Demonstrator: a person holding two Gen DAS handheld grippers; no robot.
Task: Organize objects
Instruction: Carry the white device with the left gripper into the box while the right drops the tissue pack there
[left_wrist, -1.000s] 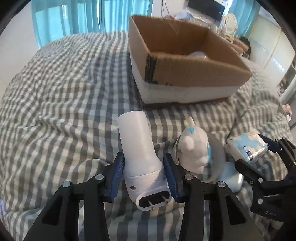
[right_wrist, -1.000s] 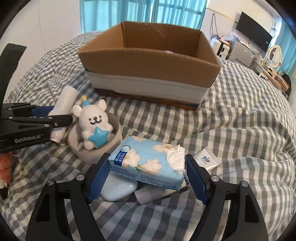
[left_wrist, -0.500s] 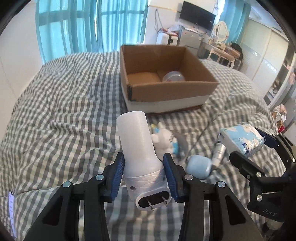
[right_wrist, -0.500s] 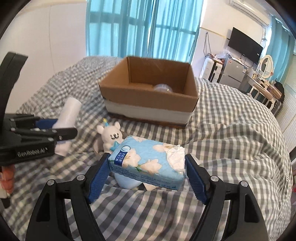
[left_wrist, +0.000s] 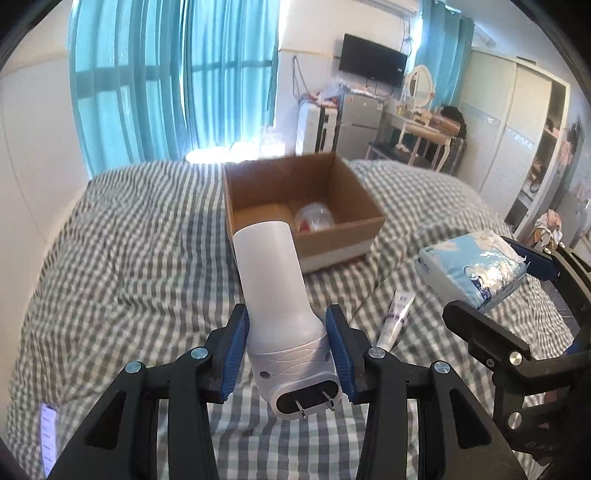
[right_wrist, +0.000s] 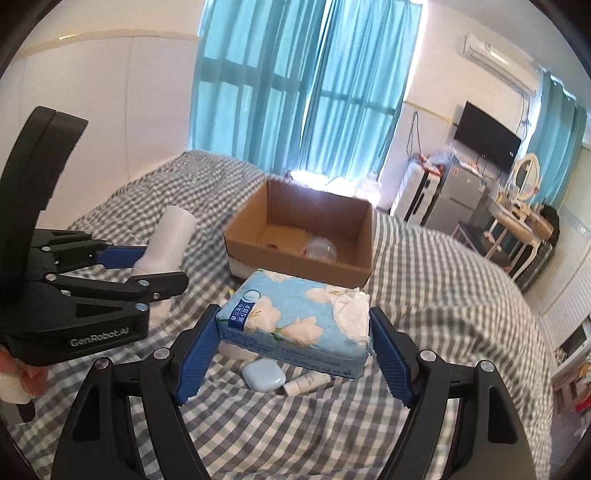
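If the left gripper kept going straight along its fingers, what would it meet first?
Probably the cardboard box: the white plug-in device held by the left gripper points at its near wall. Depth is uncertain.

Both cameras rode above the checked bed cover (left_wrist: 122, 266), looking forward and downward along their own fingers toward the cardboard box (left_wrist: 295, 210) and the curtained window (right_wrist: 295, 96) behind it. The left wrist view sat left of the right one; the right gripper (left_wrist: 491, 291) intruded at its right edge. The right wrist view caught the left gripper (right_wrist: 147, 266) at its left edge. Each lens sat close to its load, well back from the box. Shared ground: box, bed cover, window, wall television (right_wrist: 485, 127).
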